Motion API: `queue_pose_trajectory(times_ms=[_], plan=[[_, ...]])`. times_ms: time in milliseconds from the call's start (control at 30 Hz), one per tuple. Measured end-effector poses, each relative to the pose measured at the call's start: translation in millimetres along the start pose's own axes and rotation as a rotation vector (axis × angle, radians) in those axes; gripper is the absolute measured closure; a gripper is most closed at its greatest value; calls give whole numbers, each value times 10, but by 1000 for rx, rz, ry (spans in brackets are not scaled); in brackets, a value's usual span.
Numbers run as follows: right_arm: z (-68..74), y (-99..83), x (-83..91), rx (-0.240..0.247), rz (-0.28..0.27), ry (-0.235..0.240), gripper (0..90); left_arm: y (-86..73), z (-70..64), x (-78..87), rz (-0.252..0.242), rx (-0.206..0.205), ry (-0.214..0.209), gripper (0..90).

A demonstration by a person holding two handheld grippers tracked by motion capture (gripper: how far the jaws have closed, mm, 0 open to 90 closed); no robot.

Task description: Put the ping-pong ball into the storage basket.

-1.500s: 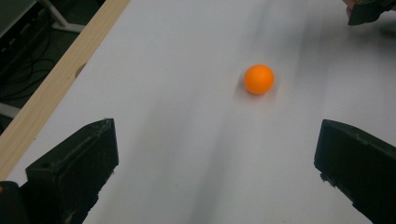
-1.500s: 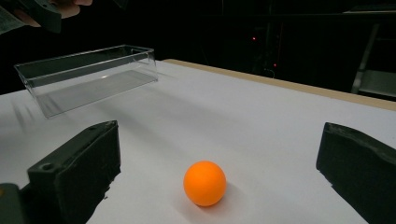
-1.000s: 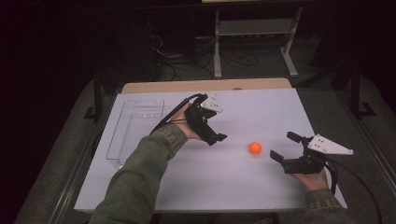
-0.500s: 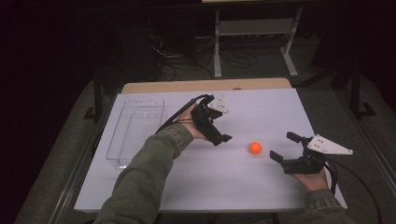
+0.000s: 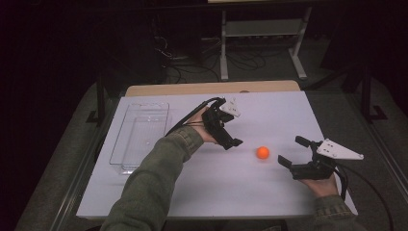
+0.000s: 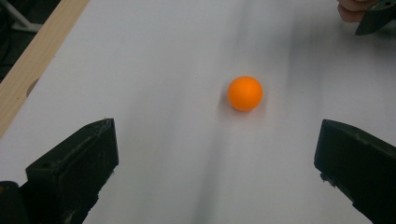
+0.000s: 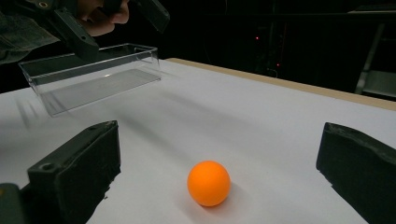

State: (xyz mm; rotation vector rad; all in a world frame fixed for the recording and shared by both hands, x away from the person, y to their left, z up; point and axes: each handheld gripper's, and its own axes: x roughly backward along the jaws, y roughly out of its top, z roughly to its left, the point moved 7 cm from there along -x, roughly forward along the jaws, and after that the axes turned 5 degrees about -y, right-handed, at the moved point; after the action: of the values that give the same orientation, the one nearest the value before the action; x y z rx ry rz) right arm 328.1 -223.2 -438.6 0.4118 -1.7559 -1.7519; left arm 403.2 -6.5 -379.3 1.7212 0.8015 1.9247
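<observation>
Item: ball (image 5: 262, 152), orange, loose on white surface (image 5: 269, 110), between both tools, touching neither.
L hand-held gripper (image 5: 230, 139): jaws spread, aimed at ball, near it.
R hand-held gripper (image 5: 294, 152): jaws spread, low, just beside ball.
Tray (image 5: 139, 134): clear, well apart at left.
Step, judged: approach/pre-grasp. Next: straddle ball, close gently; it rolls.

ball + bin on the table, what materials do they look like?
Orange ball: probably smooth plastic, matte with a faint sheen; uniform colour, no seam or texture that shows. Could be hollow, the look can't settle that.
Clear bin: likely rigid transparent plastic, acrylic-like; you see the table through its walls, and its edges catch light. Glass can't be ruled out.
</observation>
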Motion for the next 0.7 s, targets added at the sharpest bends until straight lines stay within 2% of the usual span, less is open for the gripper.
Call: queue_pose_trajectory(times_ms=[700], plan=[[3,8,2,-2,-6,0,0,39,12,-220,17,0,-32,0]])
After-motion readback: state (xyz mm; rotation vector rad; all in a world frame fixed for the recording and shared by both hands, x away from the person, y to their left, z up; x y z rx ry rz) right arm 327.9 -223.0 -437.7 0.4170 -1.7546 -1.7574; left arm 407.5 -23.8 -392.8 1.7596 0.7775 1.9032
